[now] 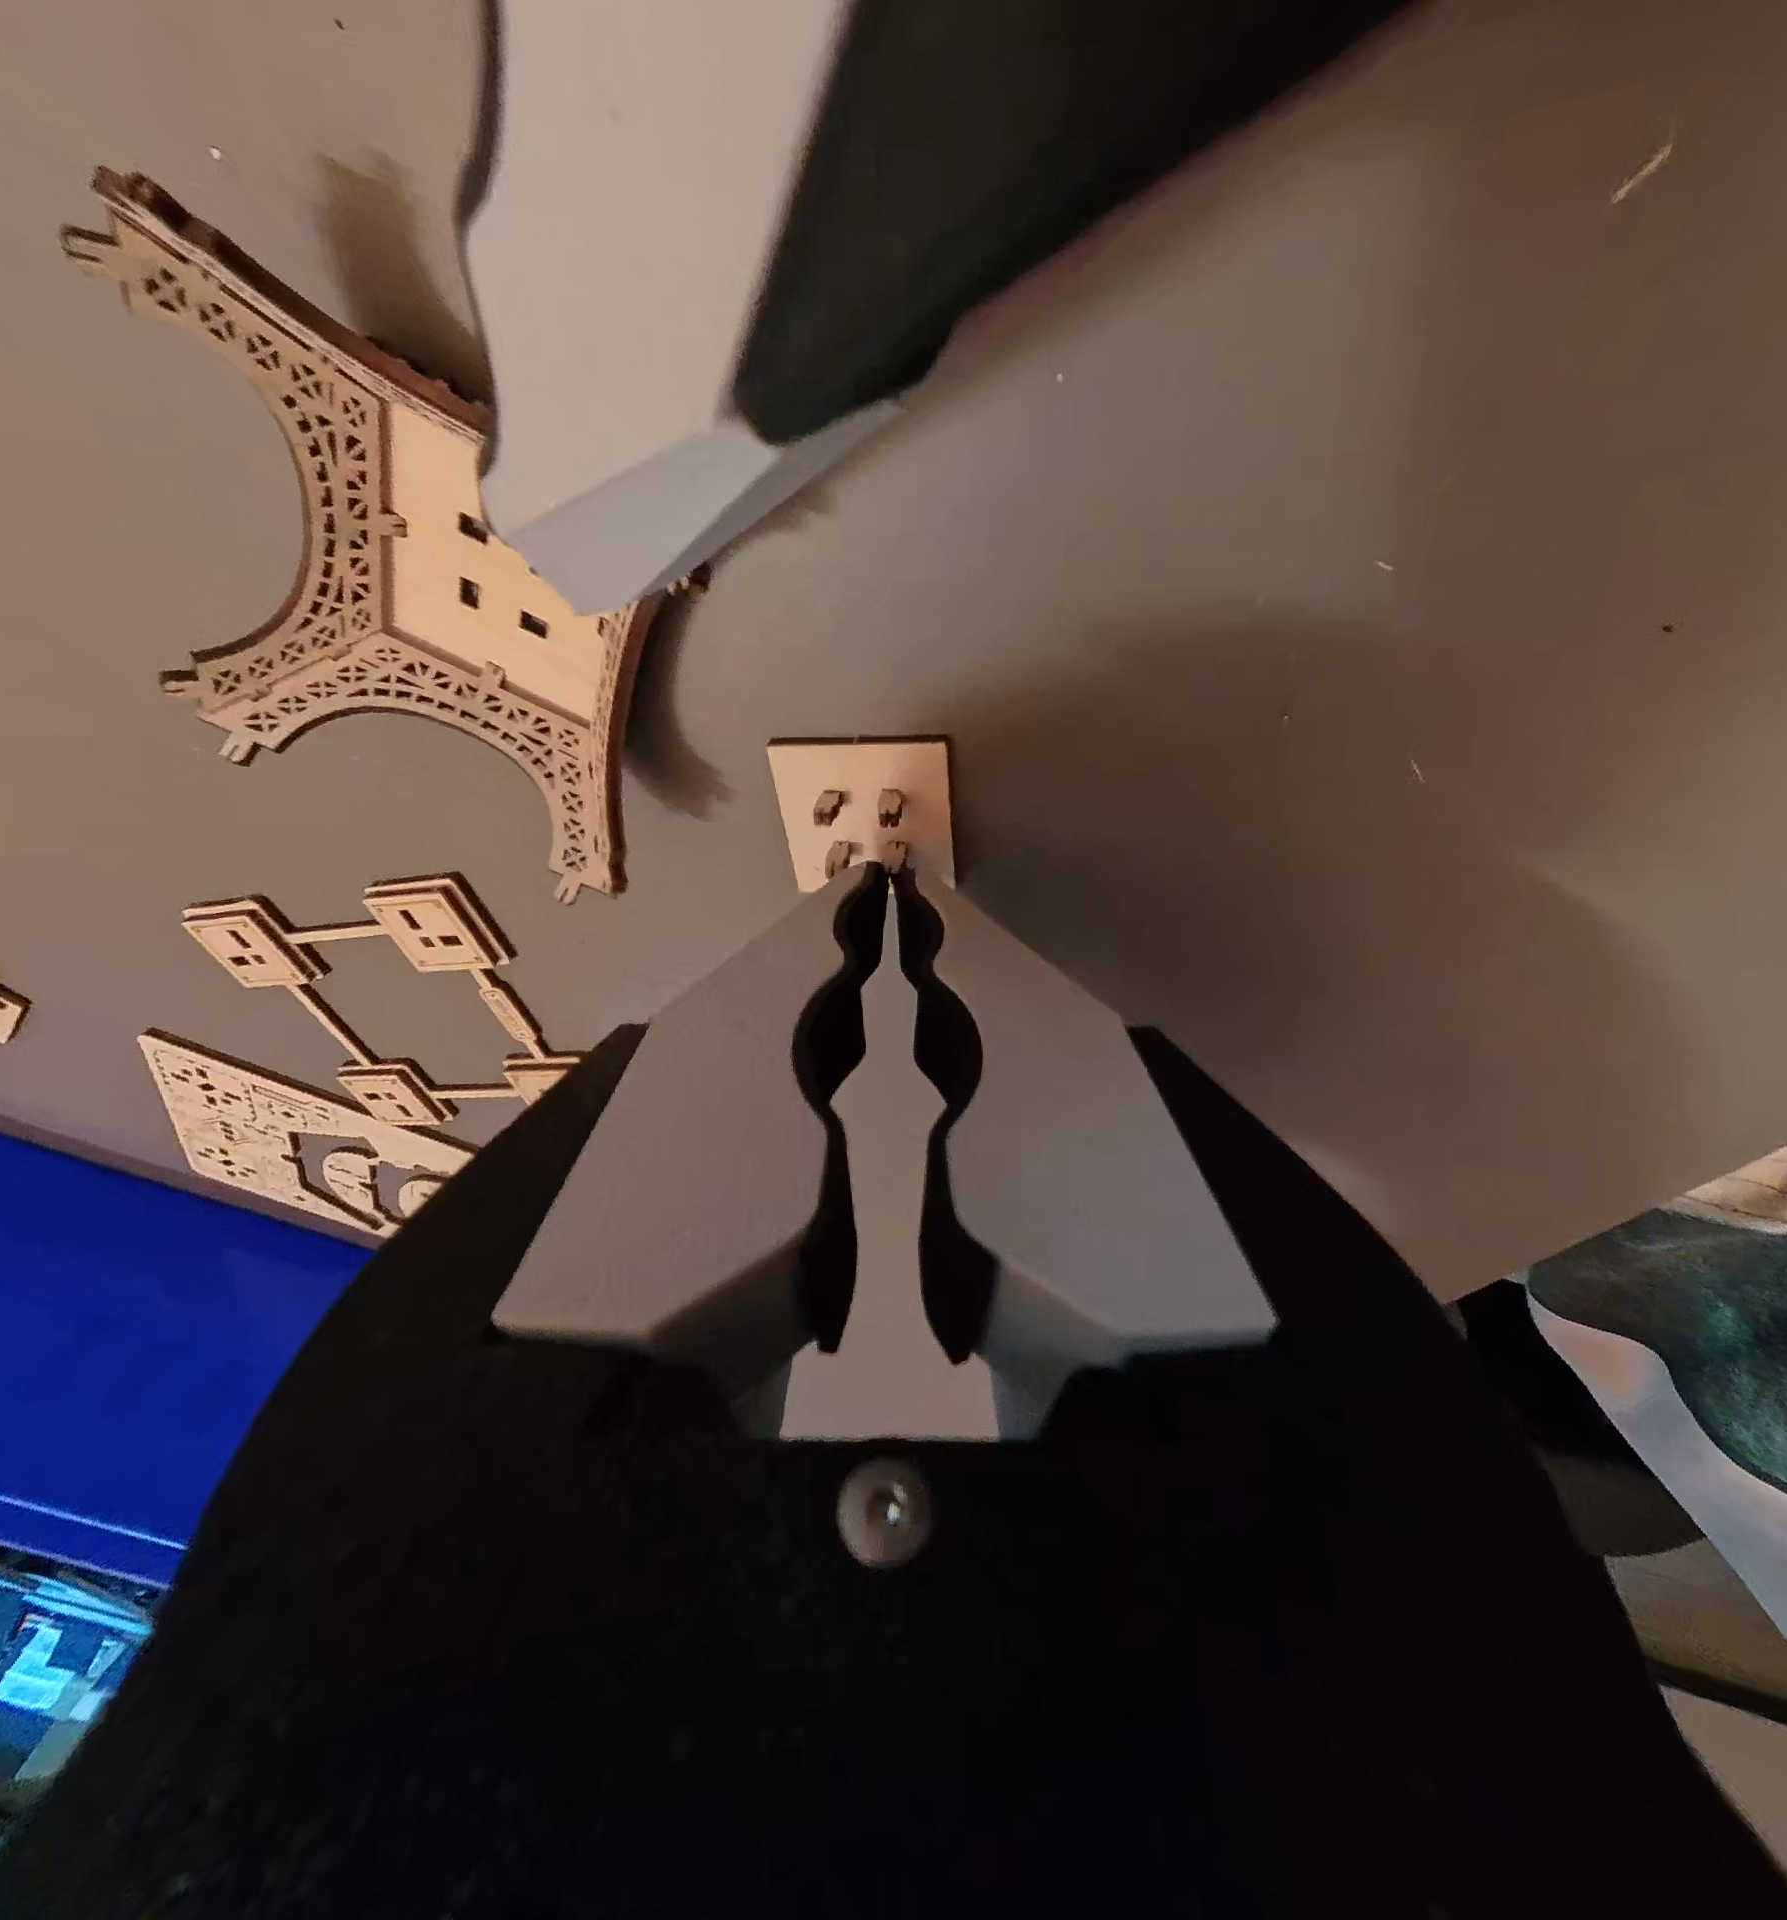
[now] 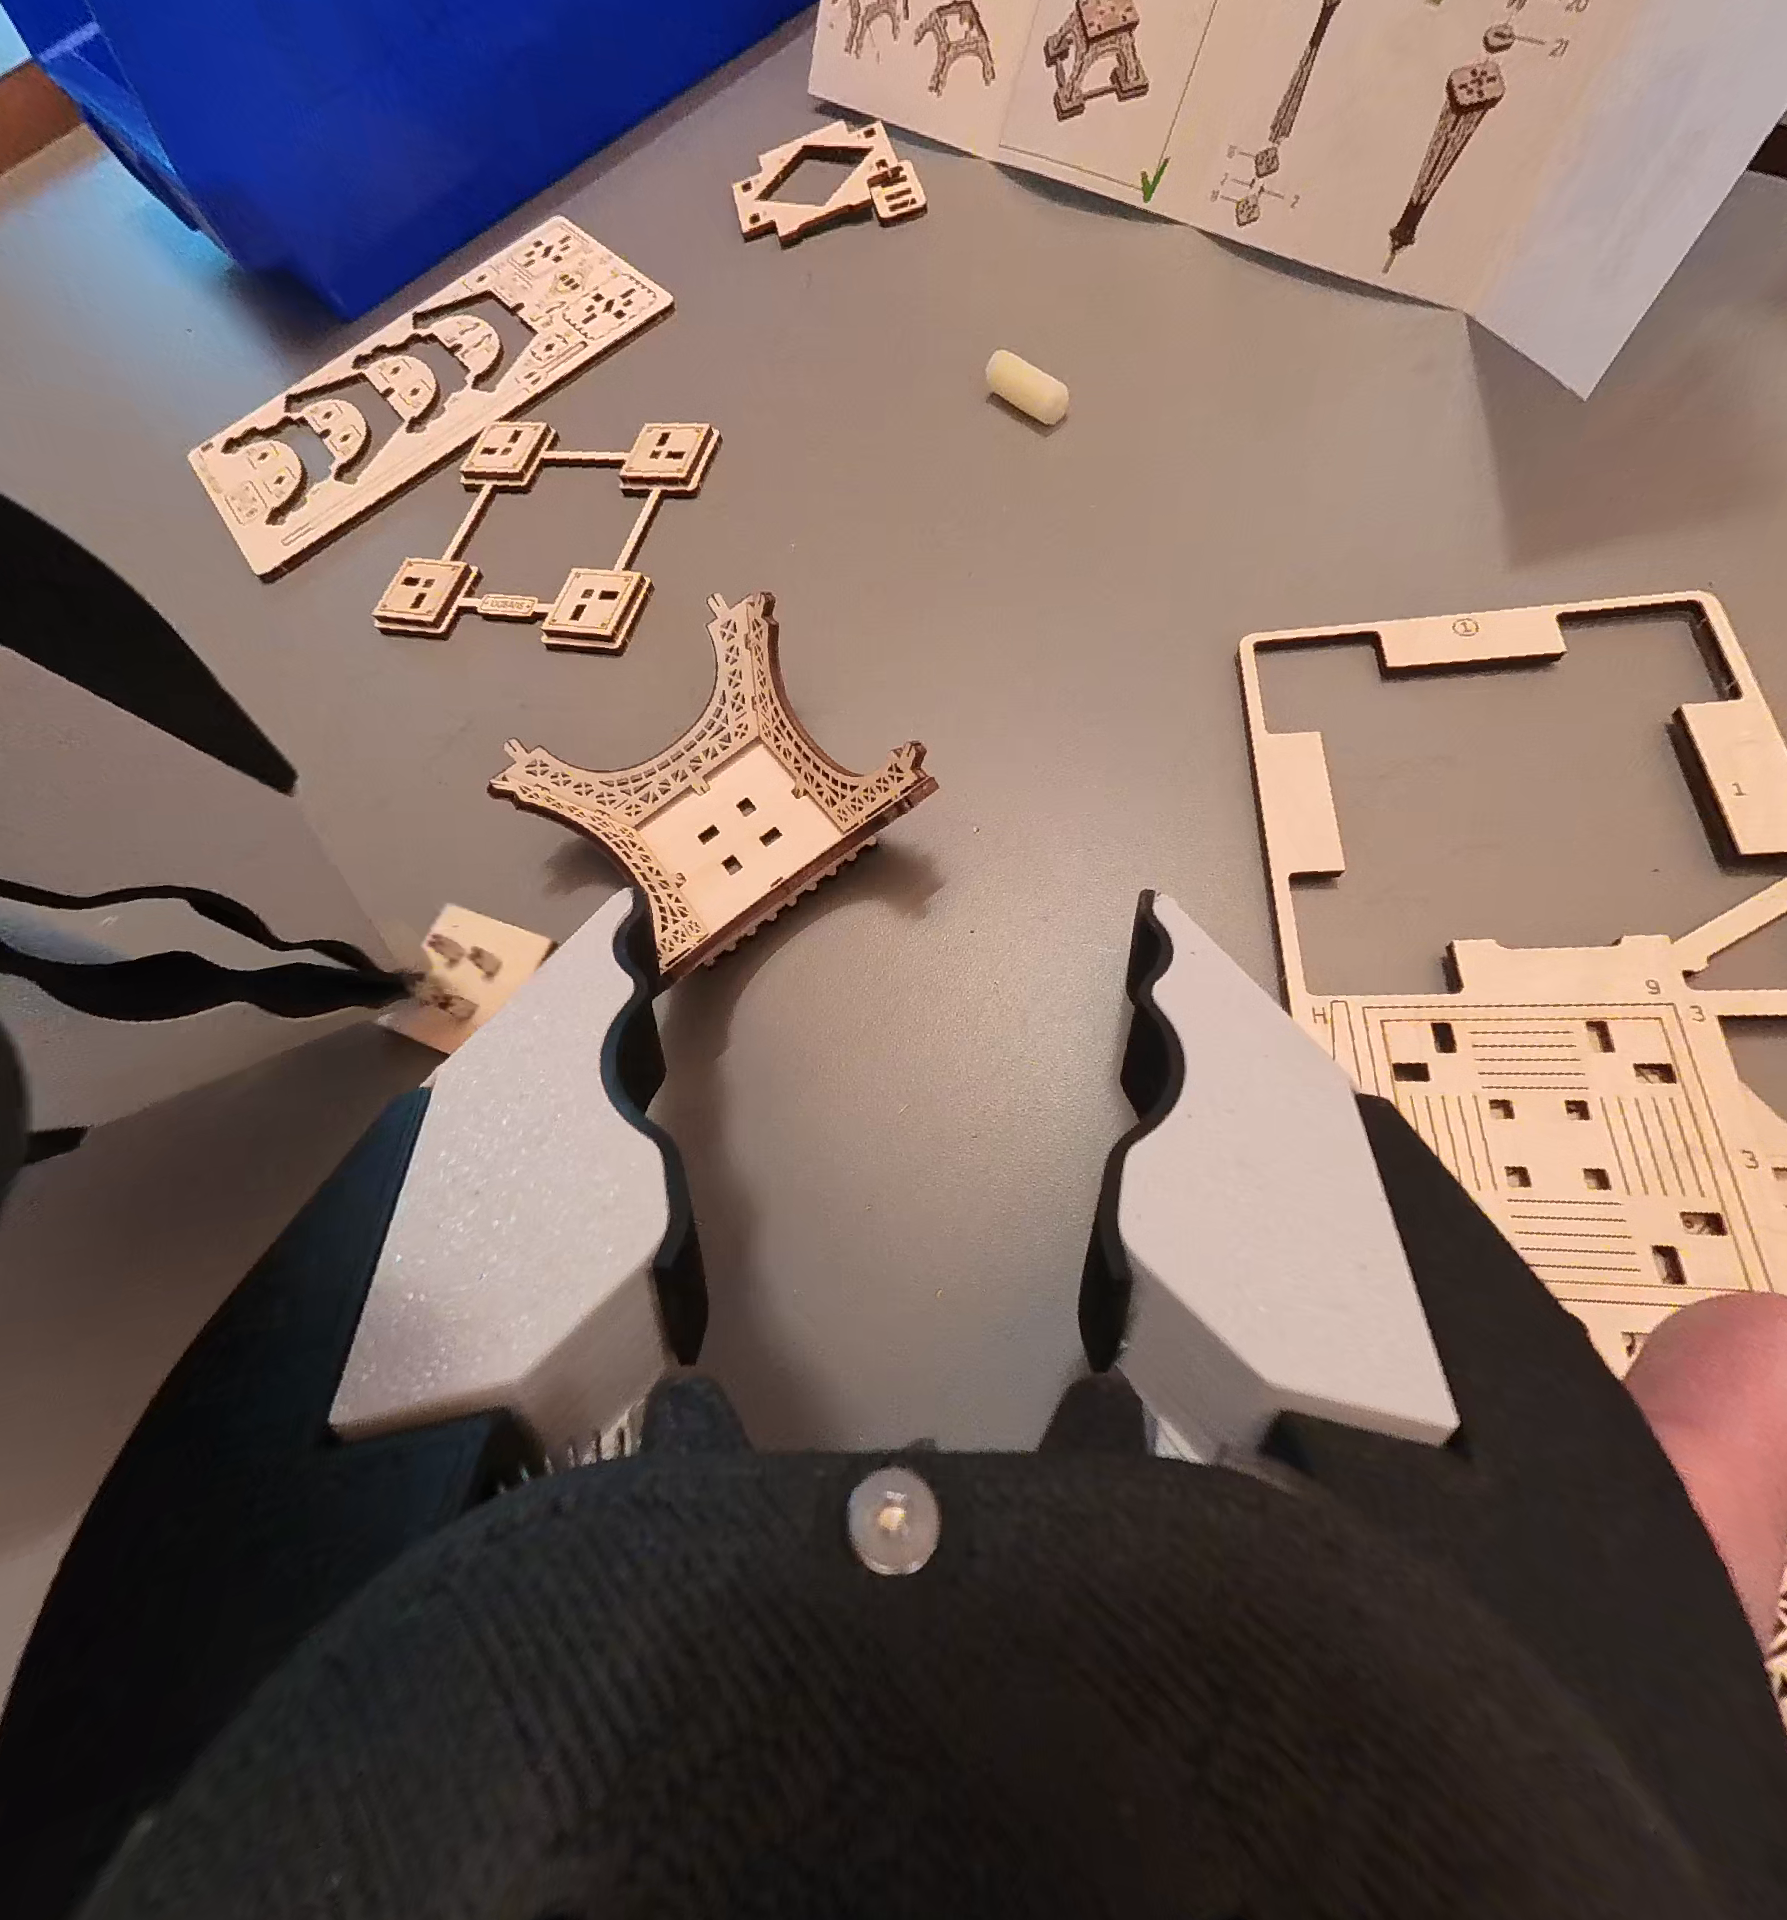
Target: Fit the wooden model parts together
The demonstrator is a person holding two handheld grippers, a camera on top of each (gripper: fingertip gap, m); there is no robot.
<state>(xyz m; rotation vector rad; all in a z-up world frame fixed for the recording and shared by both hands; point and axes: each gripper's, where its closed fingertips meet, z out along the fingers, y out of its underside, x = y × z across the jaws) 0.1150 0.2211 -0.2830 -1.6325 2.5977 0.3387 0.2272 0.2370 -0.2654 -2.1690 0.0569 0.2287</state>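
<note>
The wooden tower base [image 2: 723,831], four lattice arches around a flat slotted top, lies on the grey table [image 2: 972,623]. My right gripper [image 2: 889,925] is open and empty just in front of it, its left fingertip beside the base's near corner. My left gripper [image 1: 889,878] is shut, its tips pinching a peg on a small square wooden plate [image 1: 847,774] low on the table. In the right wrist view the left gripper [image 2: 401,982] and the plate [image 2: 499,961] are at the left edge. In the left wrist view the tower base [image 1: 380,582] is partly hidden by the right gripper's finger [image 1: 640,416].
A four-pad wooden frame [image 2: 546,540], a punched sheet [image 2: 421,395] and a blue box [image 2: 349,125] lie at the far left. A large part sheet [image 2: 1491,935] fills the right. An instruction sheet [image 2: 1388,135], a diamond frame [image 2: 816,187] and a cream cylinder [image 2: 1024,387] lie beyond. My left tips are about 20 cm from the cream cylinder [image 2: 1024,387], my right tips only 15 cm.
</note>
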